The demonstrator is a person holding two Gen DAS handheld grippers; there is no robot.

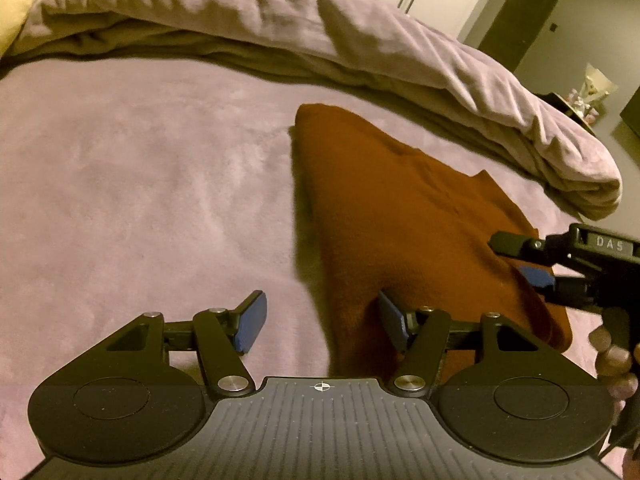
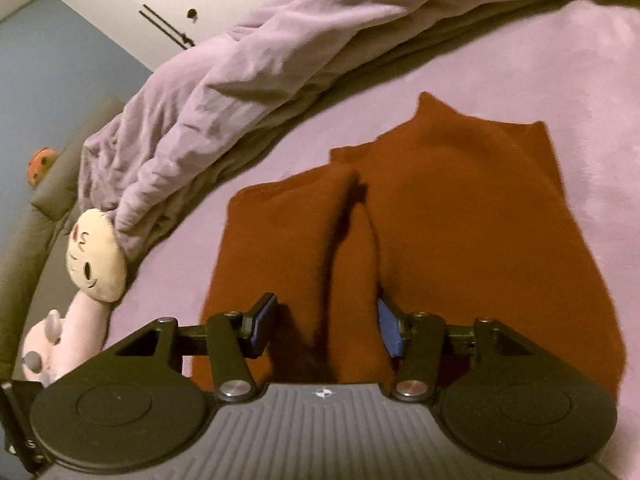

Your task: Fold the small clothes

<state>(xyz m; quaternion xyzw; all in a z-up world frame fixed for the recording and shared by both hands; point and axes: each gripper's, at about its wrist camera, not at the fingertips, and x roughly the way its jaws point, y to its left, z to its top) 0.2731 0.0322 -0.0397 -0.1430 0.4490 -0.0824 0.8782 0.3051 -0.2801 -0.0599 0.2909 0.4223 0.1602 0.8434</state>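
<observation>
Left gripper (image 1: 320, 326): matte black plastic body, ribbed grey top plate with small white crosshair mark, two round black discs at either side. Black linkage arms pinned with silver screws. Fingers (image 1: 253, 322) black, faced with blue pads. Right gripper (image 2: 326, 326): same build, same crosshair, same blue pads. Its side casing bears pale letters "DAS". Person's hand (image 1: 614, 364) bare, no sleeve visible.

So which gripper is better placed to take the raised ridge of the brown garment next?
Probably the right gripper: open, it straddles the ridge of the brown garment. The left gripper, also open, sits at the garment's edge.
</observation>
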